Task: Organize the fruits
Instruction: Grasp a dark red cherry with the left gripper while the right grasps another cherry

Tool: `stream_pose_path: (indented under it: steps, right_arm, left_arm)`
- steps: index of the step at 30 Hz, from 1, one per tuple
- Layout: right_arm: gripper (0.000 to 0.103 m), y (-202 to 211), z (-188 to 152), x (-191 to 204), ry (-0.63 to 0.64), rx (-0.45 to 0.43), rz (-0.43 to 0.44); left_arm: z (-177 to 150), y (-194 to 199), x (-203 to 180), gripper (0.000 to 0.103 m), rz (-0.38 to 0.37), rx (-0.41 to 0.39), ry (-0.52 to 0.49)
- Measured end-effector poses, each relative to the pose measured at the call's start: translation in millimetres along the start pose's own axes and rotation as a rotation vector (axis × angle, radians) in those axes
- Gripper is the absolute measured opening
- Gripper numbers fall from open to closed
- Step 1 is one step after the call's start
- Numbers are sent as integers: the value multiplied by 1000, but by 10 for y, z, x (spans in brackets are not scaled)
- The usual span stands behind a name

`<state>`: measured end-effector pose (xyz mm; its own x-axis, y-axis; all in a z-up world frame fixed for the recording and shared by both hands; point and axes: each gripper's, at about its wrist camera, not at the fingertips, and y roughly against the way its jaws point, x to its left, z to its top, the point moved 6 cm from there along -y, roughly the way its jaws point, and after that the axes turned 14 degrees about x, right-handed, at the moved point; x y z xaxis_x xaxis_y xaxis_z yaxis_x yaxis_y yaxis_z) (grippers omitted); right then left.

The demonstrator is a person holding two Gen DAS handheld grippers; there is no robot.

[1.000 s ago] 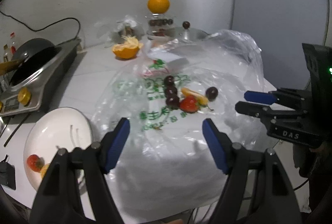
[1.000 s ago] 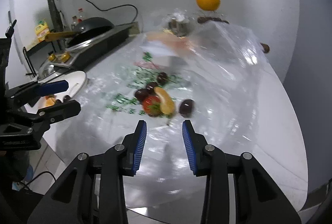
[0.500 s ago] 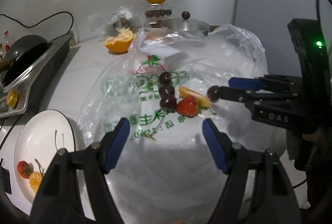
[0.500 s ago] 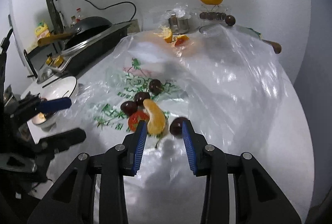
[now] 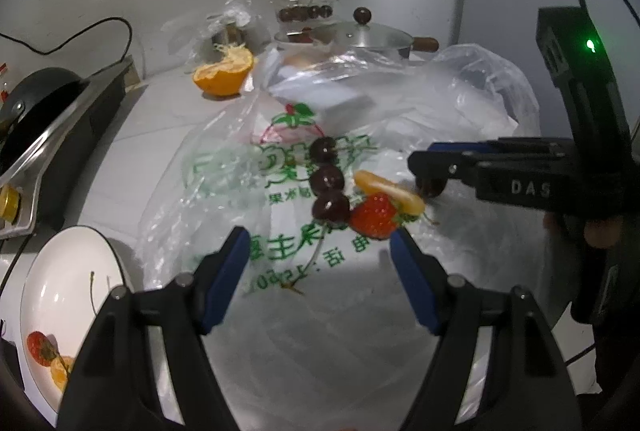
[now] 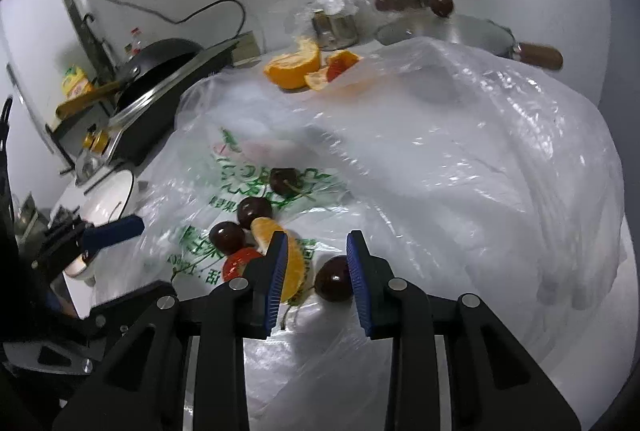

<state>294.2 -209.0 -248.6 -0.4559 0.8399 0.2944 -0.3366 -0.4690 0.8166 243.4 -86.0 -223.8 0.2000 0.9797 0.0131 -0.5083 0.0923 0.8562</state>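
Crinkly clear plastic bag point(image 6: 460, 159) w/ green print covers the table; on it, by a glossy strawberry point(image 5: 374, 217), lie three dark round cherries point(image 5: 328, 180) and an orange wedge point(image 5: 390, 191). Right claw point(image 6: 318, 273) is closing round a fourth cherry point(image 6: 334, 279) just past the wedge from the strawberry, right pad touching, left pad apart. Left claw point(image 5: 320, 271) is spread, empty, just short of the strawberry.

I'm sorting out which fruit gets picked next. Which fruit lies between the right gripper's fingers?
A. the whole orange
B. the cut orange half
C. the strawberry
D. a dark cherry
D: in the right wrist view a dark cherry sits on the plastic bag between the closing jaws of the right gripper; the strawberry lies outside them.
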Motion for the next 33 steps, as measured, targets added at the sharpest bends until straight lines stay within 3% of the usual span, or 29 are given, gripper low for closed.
stream_pose_path:
  steps: [20, 25, 33]
  right_arm:
    - [31, -91, -188, -52, 49, 52, -66]
    - [30, -60, -193, -64, 44, 37, -50]
    - [30, -38, -195, -79, 33, 22, -39]
  left_arm:
    - [226, -271, 195, 73, 7, 27, 22]
    - [280, -367, 163, 54, -18, 41, -1]
    - [331, -449, 95, 51, -100, 64, -13]
